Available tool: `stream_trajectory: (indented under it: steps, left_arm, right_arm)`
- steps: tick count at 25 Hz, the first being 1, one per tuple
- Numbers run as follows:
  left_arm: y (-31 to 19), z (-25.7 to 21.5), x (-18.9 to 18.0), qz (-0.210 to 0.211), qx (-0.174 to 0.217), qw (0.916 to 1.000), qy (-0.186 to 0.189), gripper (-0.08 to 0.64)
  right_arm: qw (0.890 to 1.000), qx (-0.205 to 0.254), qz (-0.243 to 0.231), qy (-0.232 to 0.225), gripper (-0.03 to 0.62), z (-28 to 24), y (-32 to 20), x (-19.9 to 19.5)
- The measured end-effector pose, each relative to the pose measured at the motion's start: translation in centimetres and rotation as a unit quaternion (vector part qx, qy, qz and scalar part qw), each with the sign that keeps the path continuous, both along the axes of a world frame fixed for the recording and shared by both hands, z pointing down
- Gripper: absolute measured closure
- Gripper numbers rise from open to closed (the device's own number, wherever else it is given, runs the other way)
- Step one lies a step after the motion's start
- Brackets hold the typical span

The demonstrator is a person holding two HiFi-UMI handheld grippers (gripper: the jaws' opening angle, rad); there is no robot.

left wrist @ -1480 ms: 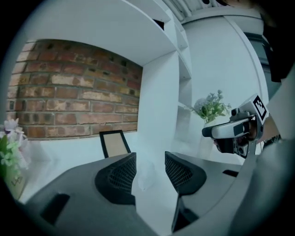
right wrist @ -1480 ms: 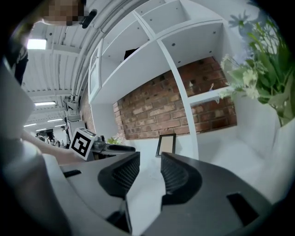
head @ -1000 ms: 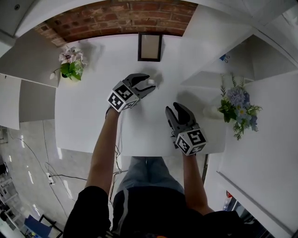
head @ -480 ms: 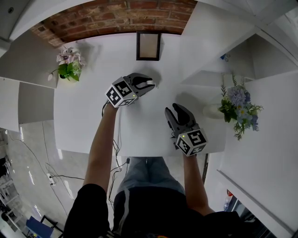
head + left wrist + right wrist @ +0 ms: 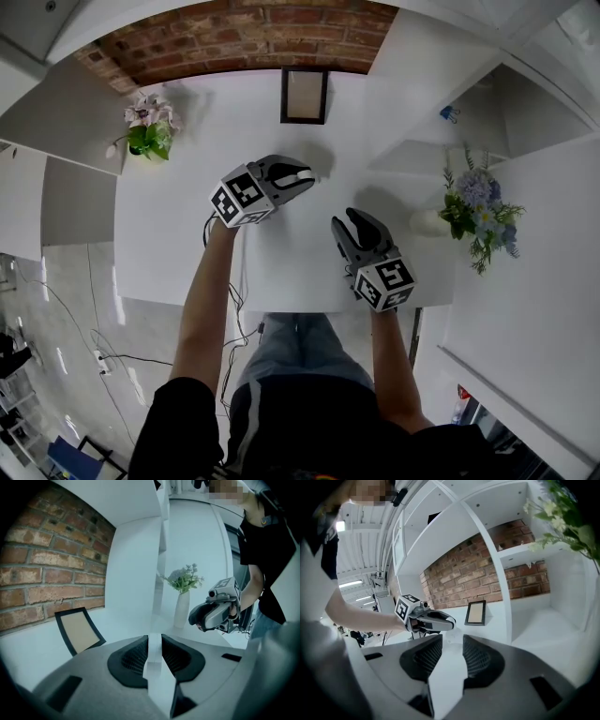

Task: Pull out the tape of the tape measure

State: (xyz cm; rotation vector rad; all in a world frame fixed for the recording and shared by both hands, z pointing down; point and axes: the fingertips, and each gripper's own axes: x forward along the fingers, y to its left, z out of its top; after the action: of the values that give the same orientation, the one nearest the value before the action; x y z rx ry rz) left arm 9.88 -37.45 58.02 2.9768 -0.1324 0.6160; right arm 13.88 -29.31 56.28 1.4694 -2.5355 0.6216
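Observation:
A small white tape measure (image 5: 305,173) sits between the tips of my left gripper (image 5: 300,178), over the white table (image 5: 178,253) just in front of the picture frame. The left jaws have just been closing, and their pads now press on the tape measure (image 5: 154,660), which fills the narrow gap. In the right gripper view the same left gripper (image 5: 446,621) shows the white case at its tip. My right gripper (image 5: 349,223) rests lower right on the table, open, with only bare table between its fingers (image 5: 477,656). No tape is drawn out.
A black picture frame (image 5: 304,95) leans on the brick wall at the back. A small flowerpot (image 5: 145,131) stands at the back left. A white vase of blue flowers (image 5: 480,217) stands on the right by the white shelf partition (image 5: 412,155).
The left jaws have come together on the white tape measure and the left gripper has shifted slightly and risen. The right gripper has stayed put.

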Motion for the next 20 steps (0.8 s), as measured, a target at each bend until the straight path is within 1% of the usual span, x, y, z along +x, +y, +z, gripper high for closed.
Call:
stream_trajectory:
  steps: [3,5,7,10,12,13,16,18,20]
  left_arm:
    - [1.9,-1.6,-0.4,0.011,0.012,0.9999,0.003,0.472]
    - [3.4,-2.6,-0.7,0.019,0.018,0.9996,0.003,0.472]
    - [5.1,-3.2,-1.0,0.026,0.022,0.9994,0.002,0.472]
    - [7.5,-4.0,-1.8,0.03,0.026,0.9992,0.001,0.472]
    - [8.9,-4.5,-2.2,0.032,0.028,0.9991,0.001,0.472]
    - [9.7,-4.8,-2.4,0.035,0.03,0.9989,0.0,0.472]
    - [12.2,-5.3,-3.1,0.043,0.037,0.9984,-0.006,0.472]
    - [13.5,-5.7,-3.5,0.045,0.041,0.9982,-0.004,0.472]
    - [14.7,-5.9,-3.8,0.047,0.044,0.9979,-0.003,0.472]
  right_arm:
    - [0.999,0.005,-0.028,0.026,0.469,-0.6,0.2,-0.7]
    - [0.996,0.007,-0.064,0.055,0.469,-0.7,0.7,-1.5]
    - [0.99,0.005,-0.11,0.092,0.468,-0.5,1.3,-2.4]
    - [0.973,-0.004,-0.174,0.149,0.451,0.2,2.4,-3.6]
    - [0.958,-0.01,-0.214,0.19,0.448,0.7,3.2,-4.4]
    - [0.949,-0.009,-0.234,0.213,0.443,0.9,3.5,-4.8]
    - [0.913,0.002,-0.294,0.283,0.439,1.3,4.6,-6.1]
    - [0.89,0.004,-0.329,0.316,0.434,1.6,5.5,-7.1]
    - [0.864,0.004,-0.364,0.347,0.434,2.1,6.4,-7.9]
